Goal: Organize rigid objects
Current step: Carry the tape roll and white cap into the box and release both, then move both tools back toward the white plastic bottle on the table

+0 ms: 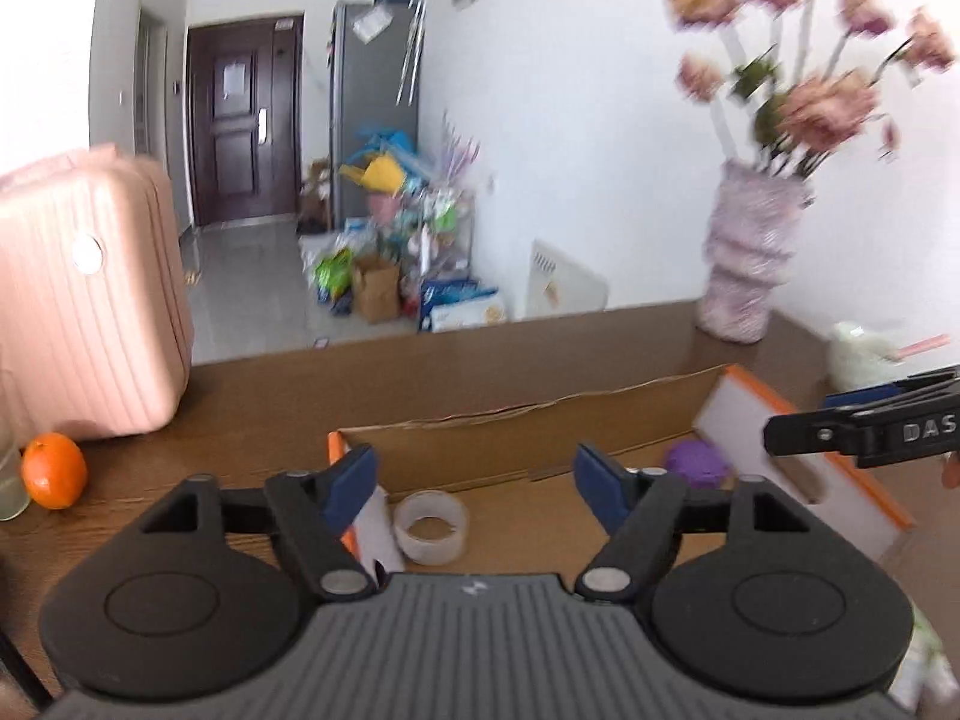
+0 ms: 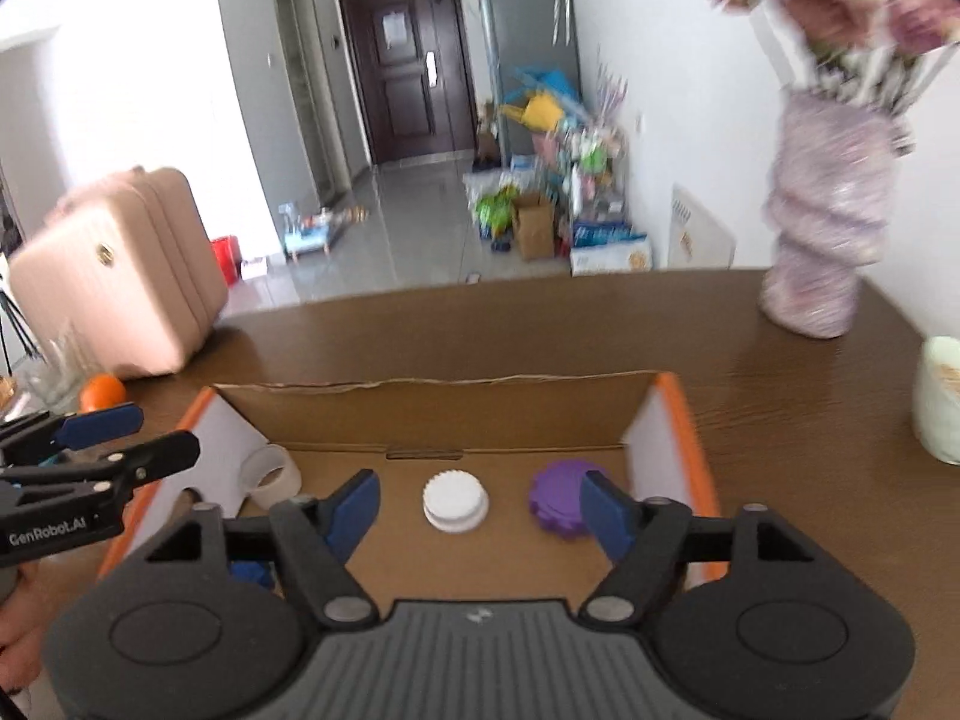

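Note:
An open cardboard box (image 2: 450, 414) with orange-edged white flaps lies on the brown table. On its floor are a white ridged disc (image 2: 454, 503), a purple ridged disc (image 2: 561, 498) and a clear tape roll (image 2: 273, 476). A blue piece (image 2: 249, 573) shows partly under my right gripper's left finger. My right gripper (image 2: 480, 501) hangs open over the box, with the white disc below and between its fingers, untouched. My left gripper (image 1: 474, 480) is open above the box's left end, with the tape roll (image 1: 430, 525) just beneath it. The purple disc (image 1: 696, 463) lies to its right.
A pink suitcase (image 1: 84, 300), an orange (image 1: 54, 471) and a glass (image 1: 9, 480) stand at the table's left. A lilac vase of flowers (image 1: 750, 264) and a pale cup (image 2: 939, 402) stand at the right. Beyond the table's far edge is cluttered floor.

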`<state>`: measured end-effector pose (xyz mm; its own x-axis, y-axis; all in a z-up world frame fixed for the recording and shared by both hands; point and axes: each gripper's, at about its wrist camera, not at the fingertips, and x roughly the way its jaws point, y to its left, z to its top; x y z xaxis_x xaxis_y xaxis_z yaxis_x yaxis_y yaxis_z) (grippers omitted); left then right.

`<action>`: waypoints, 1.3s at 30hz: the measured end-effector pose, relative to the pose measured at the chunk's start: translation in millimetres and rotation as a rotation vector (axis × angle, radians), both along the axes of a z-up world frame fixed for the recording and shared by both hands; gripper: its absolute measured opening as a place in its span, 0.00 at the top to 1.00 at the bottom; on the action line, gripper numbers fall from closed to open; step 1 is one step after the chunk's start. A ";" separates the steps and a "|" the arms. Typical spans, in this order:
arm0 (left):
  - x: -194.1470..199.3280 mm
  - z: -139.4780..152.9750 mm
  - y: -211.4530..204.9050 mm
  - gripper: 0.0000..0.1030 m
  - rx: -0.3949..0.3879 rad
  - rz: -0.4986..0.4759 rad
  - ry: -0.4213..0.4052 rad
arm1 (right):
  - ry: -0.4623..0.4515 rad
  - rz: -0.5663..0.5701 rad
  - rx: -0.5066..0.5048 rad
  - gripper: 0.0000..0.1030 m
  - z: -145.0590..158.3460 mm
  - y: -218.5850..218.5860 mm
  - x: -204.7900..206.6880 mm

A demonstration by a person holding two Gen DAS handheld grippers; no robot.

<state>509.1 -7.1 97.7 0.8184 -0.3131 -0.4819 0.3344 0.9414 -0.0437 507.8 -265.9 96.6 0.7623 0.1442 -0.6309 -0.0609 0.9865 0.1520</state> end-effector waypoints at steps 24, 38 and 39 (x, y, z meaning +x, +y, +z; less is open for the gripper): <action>-278.1 -15.9 67.0 0.13 0.036 0.013 -0.083 | -0.254 -0.115 -0.169 0.14 -43.6 30.8 -305.3; -304.2 -46.7 51.5 0.12 0.042 -0.003 0.005 | -0.210 -0.109 -0.202 0.15 -62.4 32.8 -332.1; -301.4 -47.5 48.1 0.12 0.041 -0.009 0.008 | -0.201 -0.098 -0.205 0.16 -63.5 32.3 -329.0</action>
<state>207.8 41.0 50.2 0.8116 -0.3004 -0.5011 0.3428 0.9394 -0.0080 178.8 -233.7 33.2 0.8789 -0.0510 -0.4742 0.0278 0.9981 -0.0559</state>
